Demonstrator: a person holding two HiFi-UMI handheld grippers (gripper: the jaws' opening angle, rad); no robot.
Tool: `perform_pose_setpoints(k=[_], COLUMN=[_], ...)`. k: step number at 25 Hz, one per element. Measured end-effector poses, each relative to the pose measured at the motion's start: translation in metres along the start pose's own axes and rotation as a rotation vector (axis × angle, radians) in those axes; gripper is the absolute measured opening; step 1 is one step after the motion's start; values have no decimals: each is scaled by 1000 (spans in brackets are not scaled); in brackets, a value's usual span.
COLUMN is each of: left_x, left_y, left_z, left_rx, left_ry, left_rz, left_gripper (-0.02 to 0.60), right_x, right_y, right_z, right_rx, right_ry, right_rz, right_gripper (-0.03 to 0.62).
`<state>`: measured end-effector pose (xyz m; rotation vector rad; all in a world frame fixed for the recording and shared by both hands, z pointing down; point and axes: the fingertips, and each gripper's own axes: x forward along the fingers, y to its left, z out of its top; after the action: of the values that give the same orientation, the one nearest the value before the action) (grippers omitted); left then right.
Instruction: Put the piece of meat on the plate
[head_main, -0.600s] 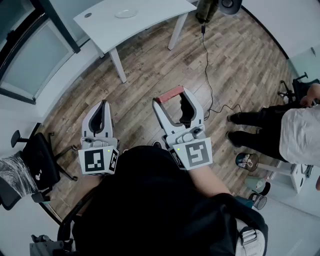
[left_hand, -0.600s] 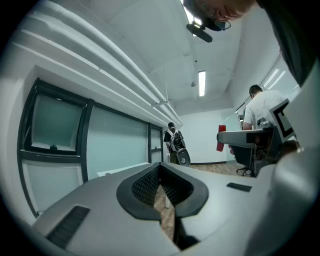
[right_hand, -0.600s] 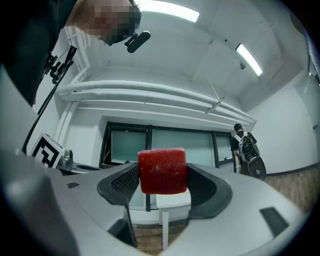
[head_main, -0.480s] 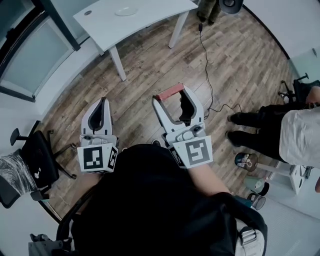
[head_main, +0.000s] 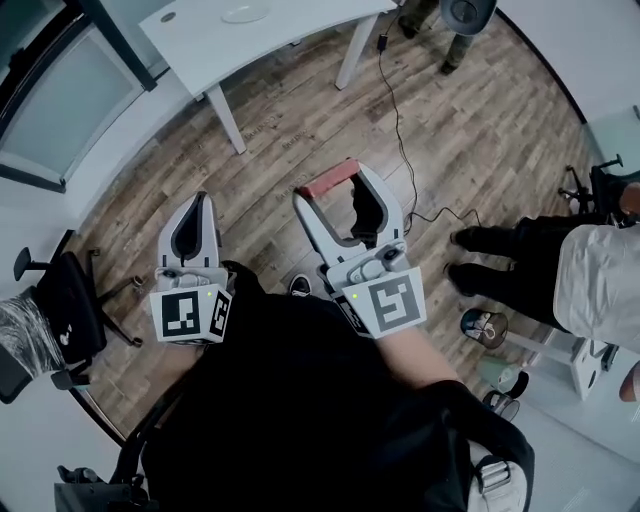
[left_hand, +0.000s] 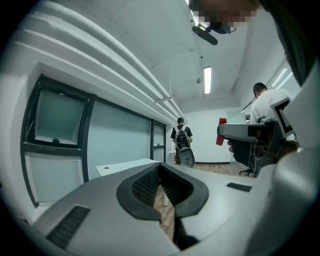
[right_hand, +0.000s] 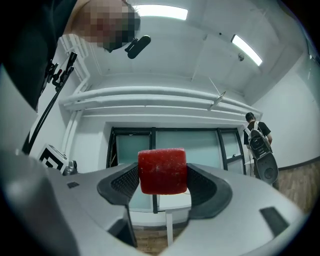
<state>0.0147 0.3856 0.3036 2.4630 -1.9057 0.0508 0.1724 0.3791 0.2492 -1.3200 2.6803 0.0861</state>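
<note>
Floor (head_main: 300, 130): wood planks, matt, visible grain.
Table (head_main: 250, 45): white top, smooth, semi-matt.
Left gripper (head_main: 197, 204), right gripper (head_main: 330, 184): grey plastic, matt; pads (right_hand: 124, 183) blk, ribbed.
Piece of meat (right_hand: 162, 170): red, dull, fine-speckled surf.

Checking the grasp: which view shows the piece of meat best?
Right gripper view: the piece of meat sits centre frame, clamped in the right gripper. Head view shows it as a red strip across the tips; left gripper view, only a small red patch.

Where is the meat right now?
The meat is clamped in the right hand-held gripper, mid head view, above the wooden floor, short of the white table bearing the plate.
</note>
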Motion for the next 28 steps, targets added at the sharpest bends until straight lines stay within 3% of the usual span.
perform_pose_setpoints(k=[7,12,20,28], left_x=[42,86,142,174], left_y=[23,51,106,125], left_z=[-14,-8,5,8], left_rx=[-16,17,4,1], left_ry=[27,2,-20,-21], left_rz=[-26,-56,-119,-162], left_gripper=[3,3,3,3], right_x=[43,91,163,200], right_y=[-17,-34,-40,-48], right_z=[-17,-29,-36,-48], right_rx=[8,-14,18,14], right_ry=[18,39,37,70], right_rz=[-18,-48,-92,-128], right_gripper=[296,296,296,296])
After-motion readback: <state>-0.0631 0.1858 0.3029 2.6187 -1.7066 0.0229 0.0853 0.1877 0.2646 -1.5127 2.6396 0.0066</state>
